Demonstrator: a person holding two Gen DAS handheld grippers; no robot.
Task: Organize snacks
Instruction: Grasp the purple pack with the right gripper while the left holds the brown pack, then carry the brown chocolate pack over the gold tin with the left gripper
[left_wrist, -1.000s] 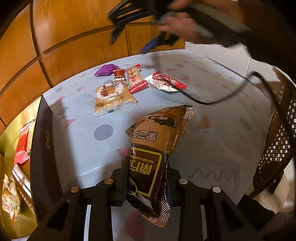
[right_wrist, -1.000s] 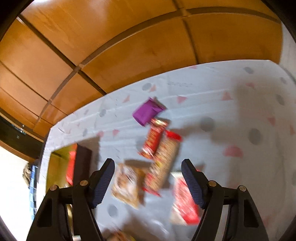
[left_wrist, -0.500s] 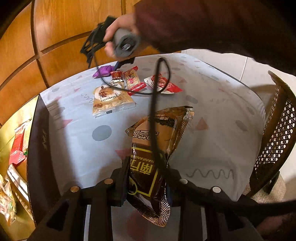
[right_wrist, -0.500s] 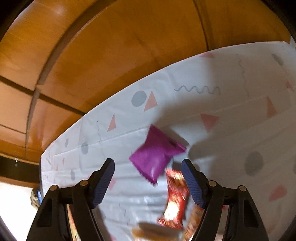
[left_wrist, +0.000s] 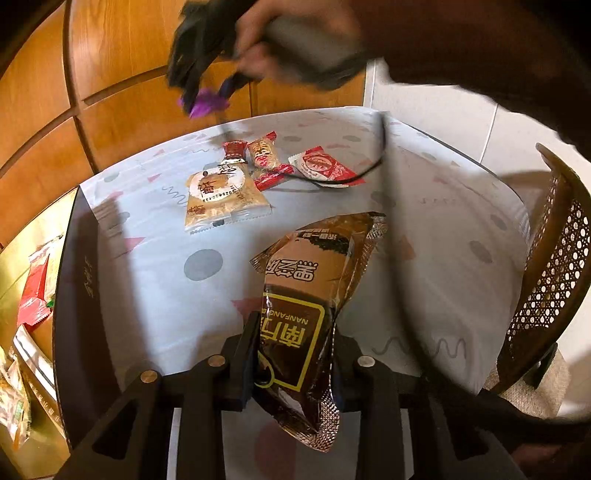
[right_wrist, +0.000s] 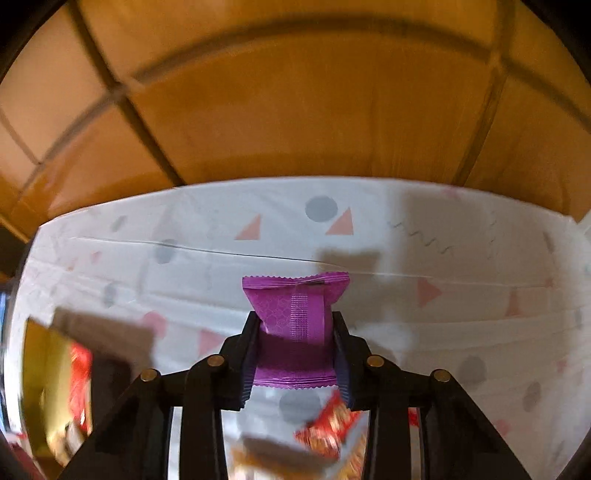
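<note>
Now my right gripper (right_wrist: 295, 328) has just been closing, and it squeezes the purple snack (right_wrist: 295, 314) between its jaws, lifted off the table (right_wrist: 461, 314). The snack's long way points up the right picture, away from me. The gold box (right_wrist: 40, 376) sits at the lower left of that picture, so I think the purple snack must go down and left. My left gripper (left_wrist: 291, 350) pinches the brown snack bag (left_wrist: 317, 280), which points to the upper right of the left picture. That picture also shows the gold box (left_wrist: 22, 258) on its left edge, nearer my left hand, and four more snacks (left_wrist: 266, 166) waiting.
</note>
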